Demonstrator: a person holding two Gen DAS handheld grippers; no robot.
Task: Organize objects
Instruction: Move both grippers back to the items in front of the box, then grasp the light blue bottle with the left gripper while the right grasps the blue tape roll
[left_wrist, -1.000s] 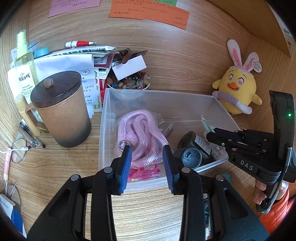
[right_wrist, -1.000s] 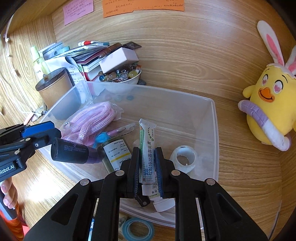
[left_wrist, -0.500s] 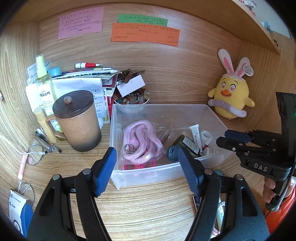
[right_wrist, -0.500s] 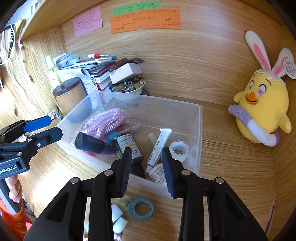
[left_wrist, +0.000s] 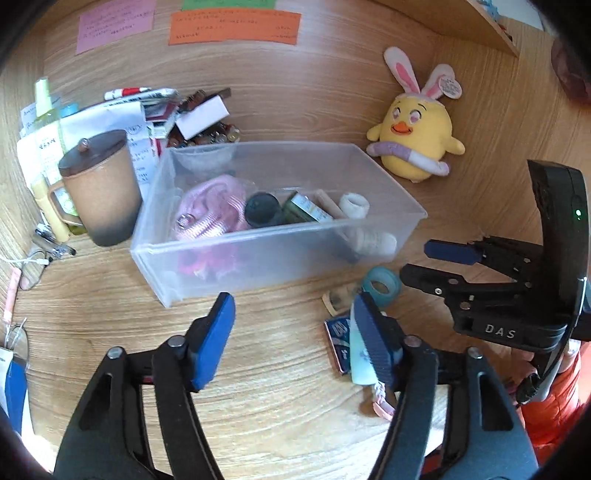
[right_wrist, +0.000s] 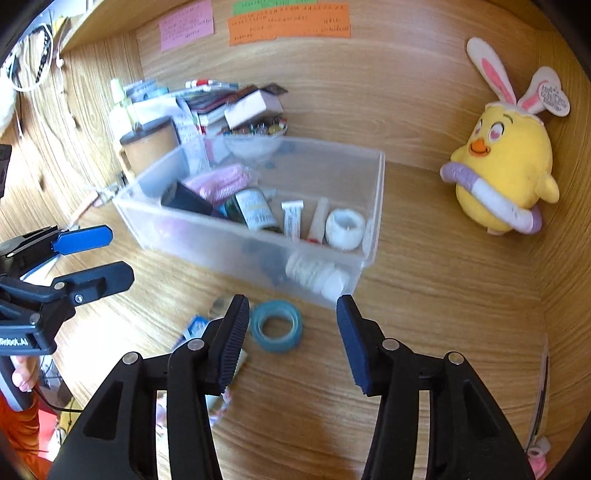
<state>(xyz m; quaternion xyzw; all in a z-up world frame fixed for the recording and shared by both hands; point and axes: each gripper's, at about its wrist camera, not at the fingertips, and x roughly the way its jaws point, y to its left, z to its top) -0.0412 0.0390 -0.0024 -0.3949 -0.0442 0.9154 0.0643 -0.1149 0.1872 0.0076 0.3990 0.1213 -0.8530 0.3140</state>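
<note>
Both claws, left claw (left_wrist: 293, 332) and right claw (right_wrist: 290, 332), gape apart, seemingly empty-jawed

Your grippers are black with blue pads (right_wrist: 232, 343), the desk (right_wrist: 424, 295) is light wood grain, and the bin (left_wrist: 258, 254) is clear, frosted plastic. Inside it you see a pink rope (left_wrist: 218, 206), a black bottle (right_wrist: 184, 201), a dark green jar (right_wrist: 253, 210) with a pale label, a white tube (right_wrist: 291, 221) and a white roll (right_wrist: 345, 227); in front lies a teal tape ring (right_wrist: 276, 325). The chick (right_wrist: 506, 173) is yellow with an orange beak, pink-lined white ears and a lilac-and-white ring; the mug (left_wrist: 101, 188) is tan with a dark brown lid, and the notes (right_wrist: 288, 24) are pink, green and orange.
</note>
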